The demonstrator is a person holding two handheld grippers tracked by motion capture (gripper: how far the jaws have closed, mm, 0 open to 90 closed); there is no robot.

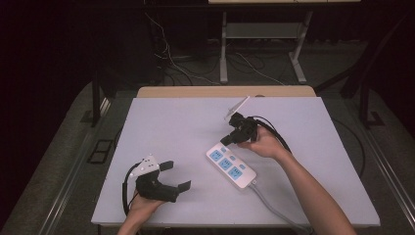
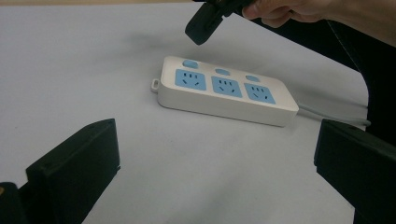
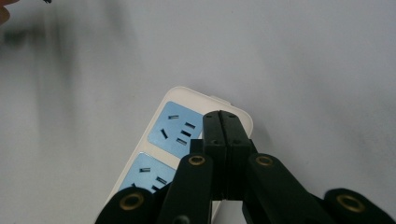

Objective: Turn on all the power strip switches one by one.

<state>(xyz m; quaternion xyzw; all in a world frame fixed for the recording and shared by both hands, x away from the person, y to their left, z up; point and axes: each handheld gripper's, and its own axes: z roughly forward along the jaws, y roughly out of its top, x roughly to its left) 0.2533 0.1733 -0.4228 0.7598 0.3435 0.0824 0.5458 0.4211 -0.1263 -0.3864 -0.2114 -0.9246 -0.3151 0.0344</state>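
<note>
Nearest the person's edge of the table point(image 1: 161, 117), the left gripper point(image 1: 175, 176) rested low in the left hand point(image 1: 143, 204), its two black jaws spread wide with nothing between them. In the left gripper view those jaws rose at either side of the frame, and the bare white surface lay between them.

Farther in, roughly at the middle of the table, lay the power strip point(image 1: 231, 165), flat on the white surface and set at a slant, with its three blue sockets facing up. Its grey cord point(image 1: 264, 198) ran off the near end toward the person's side. In the left gripper view the power strip point(image 2: 224, 91) showed a small switch above each socket and a little loop at its far end.

Beyond it, the right gripper point(image 1: 227, 139) was held by the right hand point(image 1: 264, 143) just above the far end of the power strip, pointing down at it. Its jaws were pressed together with nothing pinched between them. In the right gripper view the joined tips point(image 3: 222, 135) hung over the end socket, by its switch; whether they touched the power strip could not be told.
</note>
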